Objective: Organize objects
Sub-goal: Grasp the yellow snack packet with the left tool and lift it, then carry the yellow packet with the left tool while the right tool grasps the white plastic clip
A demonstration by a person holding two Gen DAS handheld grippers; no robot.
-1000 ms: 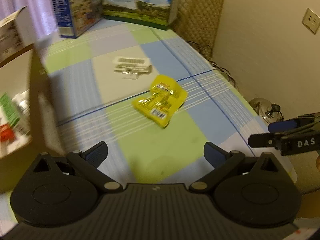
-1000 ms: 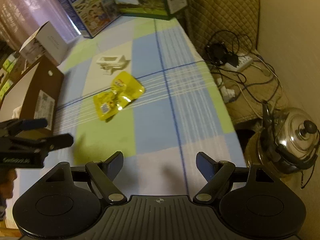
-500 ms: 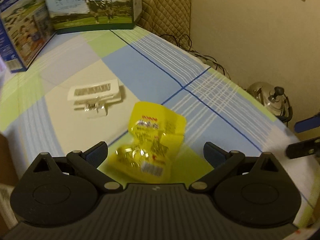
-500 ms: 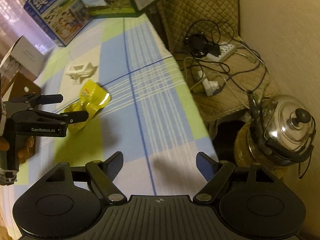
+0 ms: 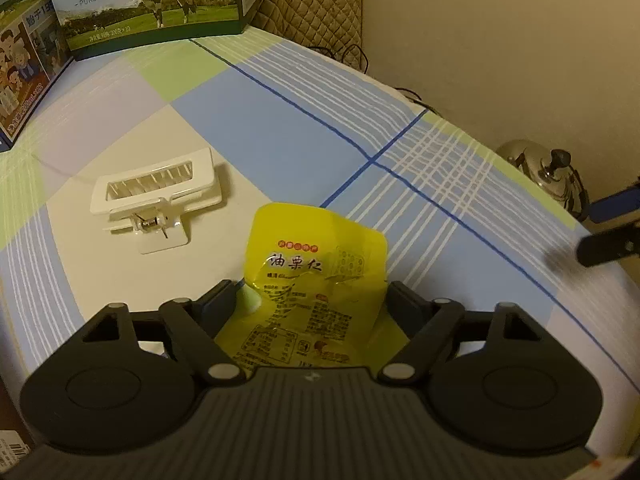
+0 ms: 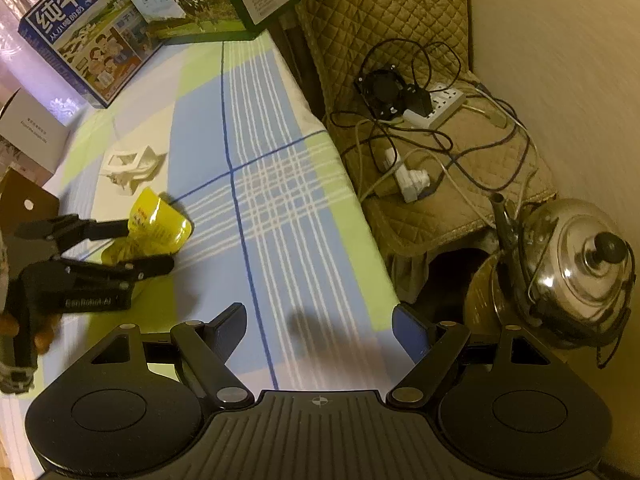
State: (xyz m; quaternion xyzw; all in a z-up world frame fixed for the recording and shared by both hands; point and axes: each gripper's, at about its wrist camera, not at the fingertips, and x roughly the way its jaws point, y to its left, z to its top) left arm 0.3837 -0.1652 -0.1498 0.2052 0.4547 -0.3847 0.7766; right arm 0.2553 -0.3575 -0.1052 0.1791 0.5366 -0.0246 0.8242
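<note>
Since a second ago you are bringing your spread left gripper [image 5: 308,300] around the yellow packet [image 5: 316,276]; the white clip [image 5: 156,196] is waiting, and your right gripper [image 6: 320,328] is idling open.

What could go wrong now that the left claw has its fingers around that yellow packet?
The yellow packet is crinkled and thin, lying flat on the tablecloth, so the open left gripper might pinch only a fold and let it slip, or catch the cloth with it. The white clip lies close to the left and could get nudged. The right gripper hangs open near the table's edge, above a kettle.
</note>
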